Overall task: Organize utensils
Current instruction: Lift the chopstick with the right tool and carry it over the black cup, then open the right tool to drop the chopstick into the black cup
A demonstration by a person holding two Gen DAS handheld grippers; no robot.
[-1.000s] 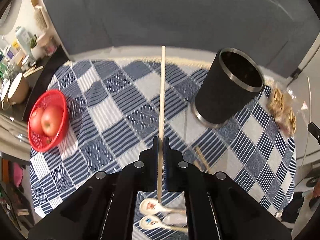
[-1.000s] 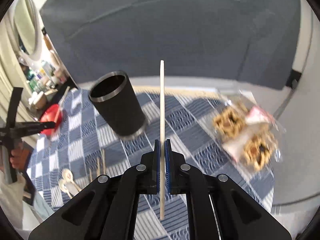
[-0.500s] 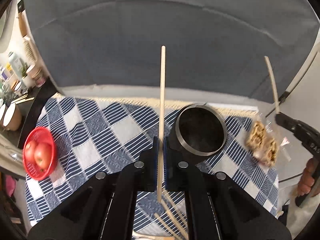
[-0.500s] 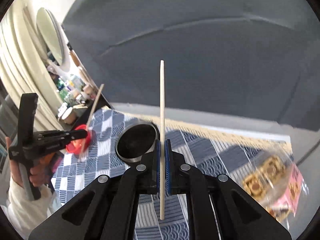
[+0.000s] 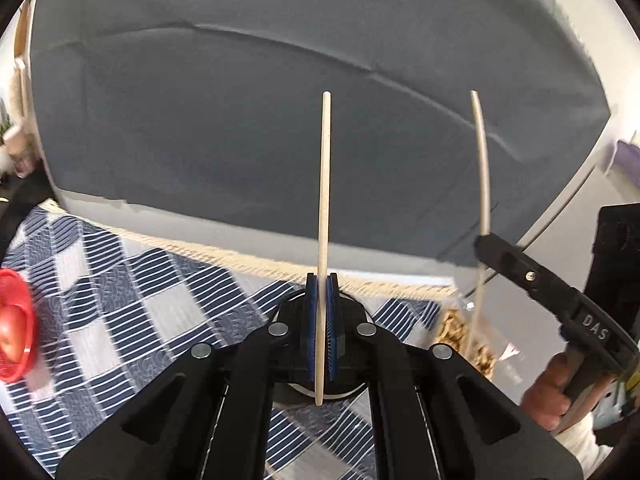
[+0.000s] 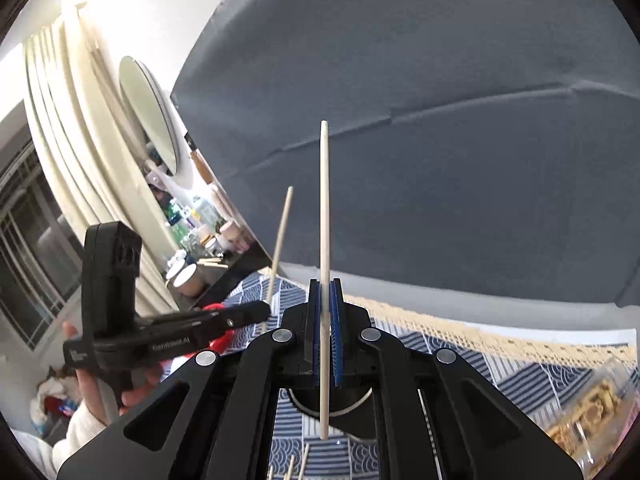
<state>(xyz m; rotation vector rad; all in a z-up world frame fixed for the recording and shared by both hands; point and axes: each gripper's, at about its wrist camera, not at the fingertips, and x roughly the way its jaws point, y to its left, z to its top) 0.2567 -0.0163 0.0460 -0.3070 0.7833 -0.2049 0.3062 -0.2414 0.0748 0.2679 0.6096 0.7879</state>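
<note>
Chopsticks (image 5: 325,200), stiff, light and slick, sit clamped low in both my left gripper (image 5: 321,320) and right gripper (image 6: 325,320), so I judge they could pivot.

Left wrist view: holder (image 5: 304,390) sitting on tablecloth (image 5: 132,300), directly behind gripper jaws. Basket (image 5: 16,332) lying at nine o'clock, snack bag (image 5: 456,332) at three o'clock. Right wrist view: spare chopsticks (image 6: 298,466) lying at six o'clock of holder (image 6: 356,404).
</note>
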